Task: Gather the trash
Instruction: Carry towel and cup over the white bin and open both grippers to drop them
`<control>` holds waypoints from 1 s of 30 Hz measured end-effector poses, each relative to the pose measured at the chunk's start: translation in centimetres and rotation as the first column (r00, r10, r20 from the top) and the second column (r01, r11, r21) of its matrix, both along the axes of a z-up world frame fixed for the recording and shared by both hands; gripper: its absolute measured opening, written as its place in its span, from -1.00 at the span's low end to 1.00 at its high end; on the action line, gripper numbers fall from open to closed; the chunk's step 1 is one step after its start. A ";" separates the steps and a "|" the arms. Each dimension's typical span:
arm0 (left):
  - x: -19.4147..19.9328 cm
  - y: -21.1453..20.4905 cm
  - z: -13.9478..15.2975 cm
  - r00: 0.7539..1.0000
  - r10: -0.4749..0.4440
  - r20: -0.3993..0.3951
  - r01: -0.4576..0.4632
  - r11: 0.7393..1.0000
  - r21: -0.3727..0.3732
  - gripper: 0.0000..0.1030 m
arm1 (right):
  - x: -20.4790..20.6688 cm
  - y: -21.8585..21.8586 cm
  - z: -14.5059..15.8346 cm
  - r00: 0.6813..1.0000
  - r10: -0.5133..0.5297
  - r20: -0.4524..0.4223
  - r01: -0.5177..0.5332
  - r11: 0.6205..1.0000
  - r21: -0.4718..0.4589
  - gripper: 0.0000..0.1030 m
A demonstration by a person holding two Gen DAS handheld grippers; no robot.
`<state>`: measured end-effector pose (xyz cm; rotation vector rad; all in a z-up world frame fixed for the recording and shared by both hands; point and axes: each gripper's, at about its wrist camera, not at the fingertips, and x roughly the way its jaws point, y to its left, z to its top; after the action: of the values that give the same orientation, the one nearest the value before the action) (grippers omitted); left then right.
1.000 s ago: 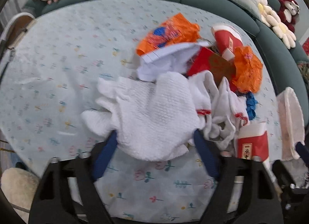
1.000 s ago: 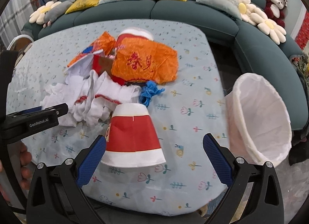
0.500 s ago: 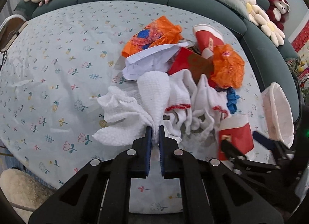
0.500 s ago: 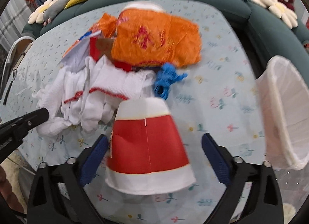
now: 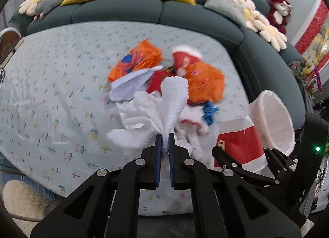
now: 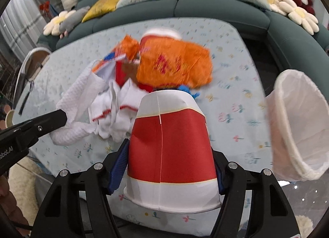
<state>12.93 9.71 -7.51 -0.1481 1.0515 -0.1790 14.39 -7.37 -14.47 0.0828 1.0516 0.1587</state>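
Since the earlier frame, the white paper towel was pinched and raised by the left gripper; the right gripper, its jaws just closing, was clamped on the inverted paper cup near the table's front edge. Nothing was seen in the bin; wrappers remained mid-table.

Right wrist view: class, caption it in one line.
Right gripper closing around an upturned red-and-white paper cup, white-lined bin to its right.
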 end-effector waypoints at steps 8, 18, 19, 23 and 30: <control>-0.7 -4.7 3.4 0.993 -0.093 0.068 0.094 0.995 -0.016 -0.88 | -2.0 -5.2 4.1 0.991 -0.098 0.087 0.098 0.995 0.006 0.27; -0.4 -15.4 5.7 0.944 -0.306 0.121 0.312 0.950 -0.035 -0.87 | -4.4 -15.0 6.4 0.948 -0.279 0.151 0.283 0.959 -0.005 0.27; -0.3 -16.7 5.8 0.936 -0.329 0.123 0.335 0.942 -0.035 -0.87 | -4.5 -15.8 6.4 0.943 -0.294 0.154 0.298 0.955 -0.005 0.27; 0.0 -21.6 5.6 0.906 -0.404 0.124 0.409 0.912 -0.020 -0.87 | -4.7 -20.2 6.5 0.913 -0.373 0.166 0.378 0.926 -0.002 0.27; 1.2 -27.8 4.2 0.867 -0.487 0.103 0.491 0.871 -0.017 -0.87 | -4.6 -25.7 6.5 0.874 -0.452 0.181 0.459 0.889 0.003 0.27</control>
<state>14.11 -18.06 -3.34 0.0943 0.9730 -0.6653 9.78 -33.07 -8.01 0.2739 0.8306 -0.2814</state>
